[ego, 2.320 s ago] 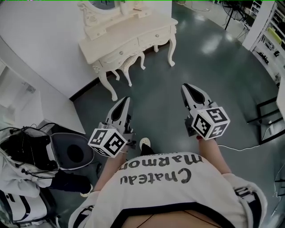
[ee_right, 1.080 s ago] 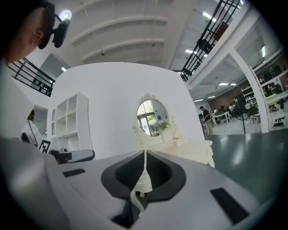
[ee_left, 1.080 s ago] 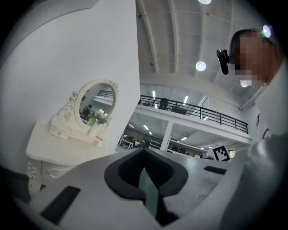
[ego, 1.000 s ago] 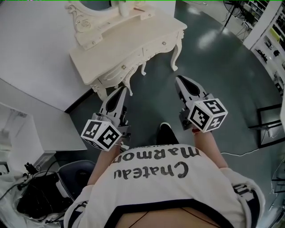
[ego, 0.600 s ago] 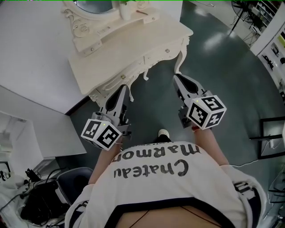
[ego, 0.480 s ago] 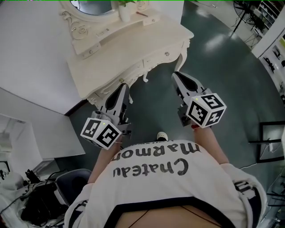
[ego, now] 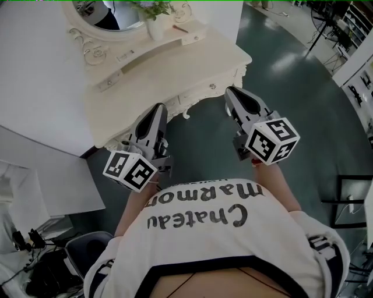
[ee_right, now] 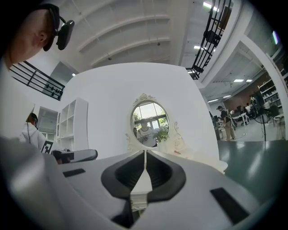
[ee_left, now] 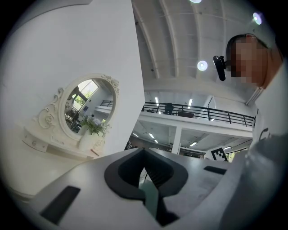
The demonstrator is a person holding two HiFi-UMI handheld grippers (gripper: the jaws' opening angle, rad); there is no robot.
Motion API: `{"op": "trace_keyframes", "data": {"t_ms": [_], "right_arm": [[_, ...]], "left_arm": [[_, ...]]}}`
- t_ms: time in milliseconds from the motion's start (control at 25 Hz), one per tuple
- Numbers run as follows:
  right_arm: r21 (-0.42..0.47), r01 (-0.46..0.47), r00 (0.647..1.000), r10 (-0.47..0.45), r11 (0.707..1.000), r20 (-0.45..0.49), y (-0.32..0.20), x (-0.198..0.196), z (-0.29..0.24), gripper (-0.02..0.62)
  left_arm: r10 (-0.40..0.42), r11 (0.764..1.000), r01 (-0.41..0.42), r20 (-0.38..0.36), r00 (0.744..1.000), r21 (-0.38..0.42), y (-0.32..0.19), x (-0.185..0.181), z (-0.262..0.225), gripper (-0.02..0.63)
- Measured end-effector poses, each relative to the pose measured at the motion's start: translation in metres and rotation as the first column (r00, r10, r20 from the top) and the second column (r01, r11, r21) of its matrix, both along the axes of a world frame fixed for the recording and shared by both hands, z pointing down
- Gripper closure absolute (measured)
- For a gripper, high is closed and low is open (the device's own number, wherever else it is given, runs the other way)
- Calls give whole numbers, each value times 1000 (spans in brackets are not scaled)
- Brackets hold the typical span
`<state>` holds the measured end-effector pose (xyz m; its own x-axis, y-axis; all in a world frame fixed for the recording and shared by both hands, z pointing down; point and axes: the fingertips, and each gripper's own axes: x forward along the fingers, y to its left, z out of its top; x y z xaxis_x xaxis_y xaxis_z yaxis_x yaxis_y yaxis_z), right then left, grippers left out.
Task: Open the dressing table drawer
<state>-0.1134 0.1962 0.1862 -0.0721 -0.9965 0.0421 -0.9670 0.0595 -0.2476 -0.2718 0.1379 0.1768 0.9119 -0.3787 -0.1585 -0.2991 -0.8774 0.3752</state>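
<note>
The cream dressing table stands against the white wall, with an oval mirror and a vase of flowers on it. Its drawer front with a small knob faces me under the top's edge. My left gripper is shut and empty, its tip just short of the table's left front edge. My right gripper is shut and empty, close in front of the right drawer without touching it. In the left gripper view the left gripper points toward the mirror. In the right gripper view the right gripper points at the mirror.
A white partition runs along the left. A dark chair and bags lie at lower left. Shelving and a black frame stand on the right across green floor. A person stands far off.
The person has walked toward the dressing table, and both grippers have come up to its front edge. Both have stayed shut.
</note>
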Motion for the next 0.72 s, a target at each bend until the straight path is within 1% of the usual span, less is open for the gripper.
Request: {"op": "trace_keyframes", "data": {"t_ms": [120,280,520,720], "right_arm": [[3,0,1000,0,1000,6,0,18,4,565],[-27,-8,1000,9,1000,17,-6,32,18,565],[-89,0,999,4,996,44,-7,36,44,565],[-99,26,998,-21,995,53,-17,34,56,565]], "left_arm": [[4,1000,-4,7,1000,2,0,18,3,583],[4,1000,-4,24,1000,-11,-6,29,12,583],[11,997,-8,39,999,-76,-10,36,35,583],[8,997,-5,40,999,-81,-17,40,42,583]]}}
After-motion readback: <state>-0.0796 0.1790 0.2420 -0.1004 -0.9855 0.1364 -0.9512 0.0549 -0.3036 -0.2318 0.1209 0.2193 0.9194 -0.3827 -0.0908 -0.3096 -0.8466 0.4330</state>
